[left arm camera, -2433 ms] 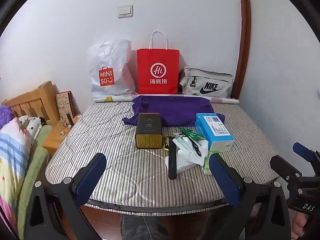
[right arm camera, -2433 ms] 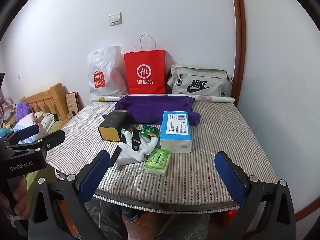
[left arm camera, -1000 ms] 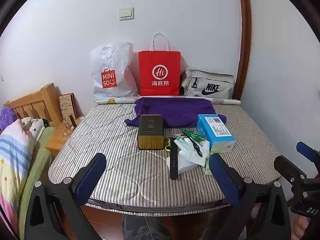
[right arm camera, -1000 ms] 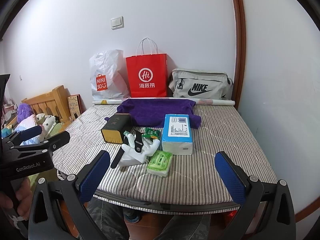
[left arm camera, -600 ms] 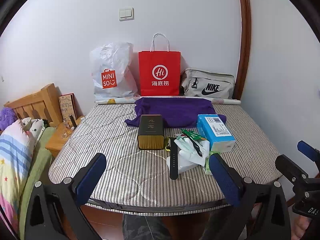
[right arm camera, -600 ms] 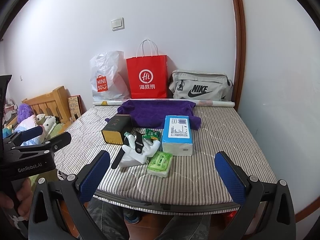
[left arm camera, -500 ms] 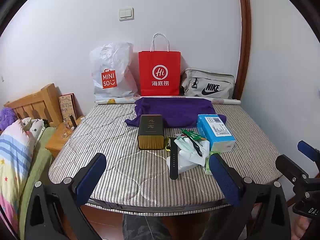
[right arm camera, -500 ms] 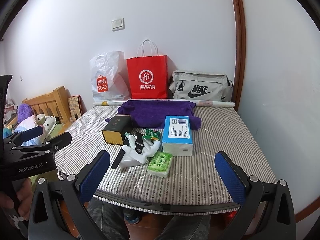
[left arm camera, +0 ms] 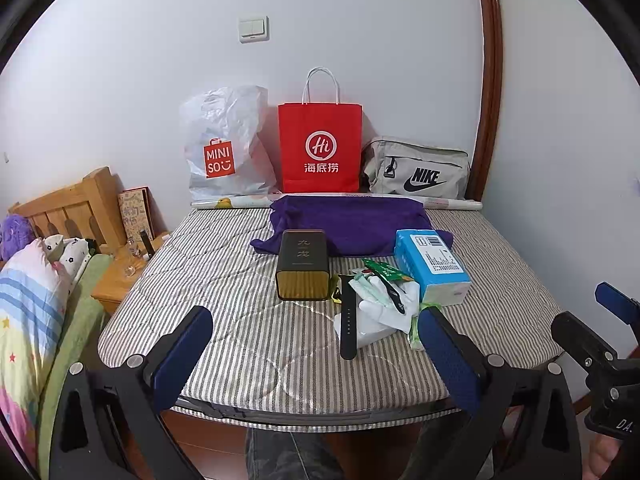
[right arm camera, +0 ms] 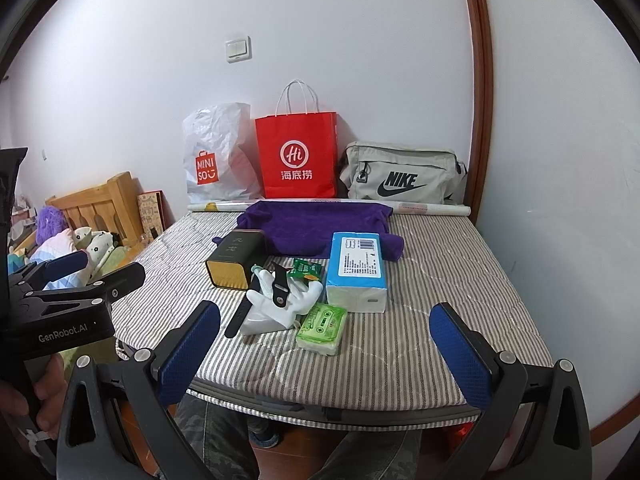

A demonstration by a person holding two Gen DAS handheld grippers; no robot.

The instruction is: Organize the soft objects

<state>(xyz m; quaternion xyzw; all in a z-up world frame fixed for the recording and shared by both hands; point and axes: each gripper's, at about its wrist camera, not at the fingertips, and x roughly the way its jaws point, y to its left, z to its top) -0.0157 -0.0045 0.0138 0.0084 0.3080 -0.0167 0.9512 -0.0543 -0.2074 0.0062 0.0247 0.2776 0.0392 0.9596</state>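
At the far left a pillow [left arm camera: 28, 300] and a wooden headboard [left arm camera: 64, 212] flank the striped bed [left arm camera: 248, 320] that carries the things. The left gripper [left arm camera: 316, 344] hovers short of the bed's near edge, jaws spread wide and empty. At the bed's far edge, against the wall, a white bag [left arm camera: 224, 148] stands left of a red bag [left arm camera: 320, 144], with a grey bag [left arm camera: 416, 172] to its right. A purple towel [left arm camera: 352, 224] lies flat in front of them. On the towel's near left corner sits a dark tin [left arm camera: 303, 266] with a gold end. Right of the tin, a black strap [left arm camera: 348, 324] lies beside and partly on a pair of white gloves [left arm camera: 380, 312]; a small green packet [right arm camera: 306, 270] rests at the gloves' far side. A green tissue pack [right arm camera: 323, 323] lies just right of the gloves, nearer the front edge. A blue tissue pack [right arm camera: 357, 270] lies just behind the green pack and right of the gloves, its far end on the towel. The right gripper [right arm camera: 324, 350] also hangs before the near edge, jaws spread wide, nothing between them. A hand [right arm camera: 28, 404] grips the left gripper's handle in the right wrist view.
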